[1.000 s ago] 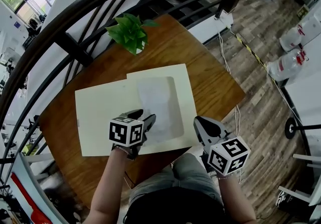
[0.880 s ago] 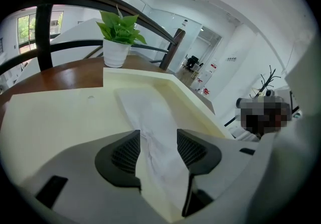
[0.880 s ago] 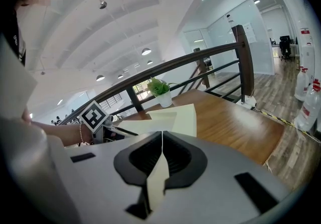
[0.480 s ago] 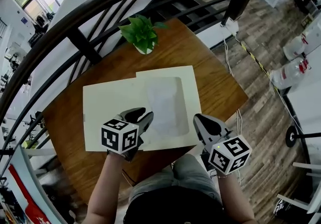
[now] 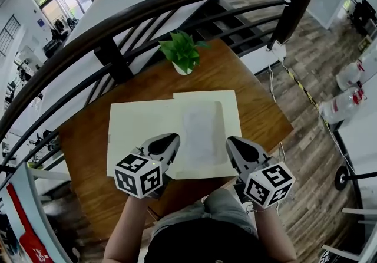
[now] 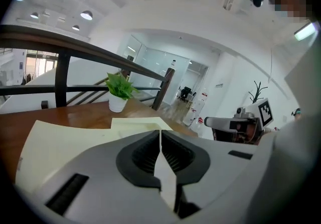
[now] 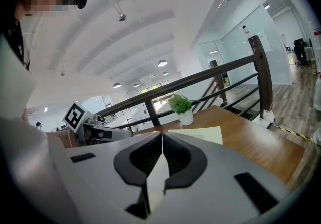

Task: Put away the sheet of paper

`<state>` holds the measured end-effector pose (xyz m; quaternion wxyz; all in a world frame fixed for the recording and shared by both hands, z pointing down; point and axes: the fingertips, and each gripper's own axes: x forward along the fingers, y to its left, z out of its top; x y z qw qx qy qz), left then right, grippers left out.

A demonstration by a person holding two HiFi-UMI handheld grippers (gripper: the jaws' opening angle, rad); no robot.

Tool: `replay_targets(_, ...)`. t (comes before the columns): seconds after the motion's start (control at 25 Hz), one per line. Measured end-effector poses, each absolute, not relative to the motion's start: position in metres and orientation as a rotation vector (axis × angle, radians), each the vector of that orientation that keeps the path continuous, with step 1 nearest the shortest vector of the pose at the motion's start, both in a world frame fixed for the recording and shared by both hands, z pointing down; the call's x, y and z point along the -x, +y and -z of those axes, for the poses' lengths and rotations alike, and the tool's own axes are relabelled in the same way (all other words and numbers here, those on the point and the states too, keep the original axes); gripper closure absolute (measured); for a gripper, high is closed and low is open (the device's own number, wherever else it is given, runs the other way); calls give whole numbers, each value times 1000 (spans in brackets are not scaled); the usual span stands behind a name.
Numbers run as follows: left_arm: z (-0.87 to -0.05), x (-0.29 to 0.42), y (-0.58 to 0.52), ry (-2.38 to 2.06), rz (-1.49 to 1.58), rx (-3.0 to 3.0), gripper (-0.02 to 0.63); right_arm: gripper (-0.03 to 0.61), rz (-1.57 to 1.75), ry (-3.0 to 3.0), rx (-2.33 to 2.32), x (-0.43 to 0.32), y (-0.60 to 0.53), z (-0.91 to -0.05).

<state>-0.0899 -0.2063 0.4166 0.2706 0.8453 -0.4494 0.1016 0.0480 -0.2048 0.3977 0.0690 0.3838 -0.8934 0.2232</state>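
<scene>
An open cream folder (image 5: 135, 132) lies flat on the wooden table (image 5: 259, 108). A pale sheet of paper (image 5: 201, 132) rests on its right half. My left gripper (image 5: 172, 138) hovers over the folder's near edge, just left of the sheet. Its jaws have just been closing and now meet with nothing between them, as the left gripper view shows (image 6: 160, 132). My right gripper (image 5: 231, 140) hangs by the folder's near right corner. It too is shut and empty (image 7: 162, 135). Both point across the table, clear of the paper.
A small potted plant (image 5: 184, 52) stands at the table's far edge, behind the folder. A dark curved railing (image 5: 118, 26) runs just beyond it. Cables and white bottles (image 5: 341, 102) lie on the wood floor to the right.
Both grippers have lifted off the folder's near edge towards the camera. The left jaws, apart before, have closed with nothing in them. The sheet and folder stay put.
</scene>
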Motion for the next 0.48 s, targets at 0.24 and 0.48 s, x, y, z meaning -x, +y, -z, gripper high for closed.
replay_targets(0.24,-404,92,-195,-1262,-257,-2305,592,549,-608,-2728,-1091,-30,-198,-382)
replay_targets(0.48,-399,93,-187,-1288,-225,-2295,592,551,-571,-2750,-1015,-13,-191,-375)
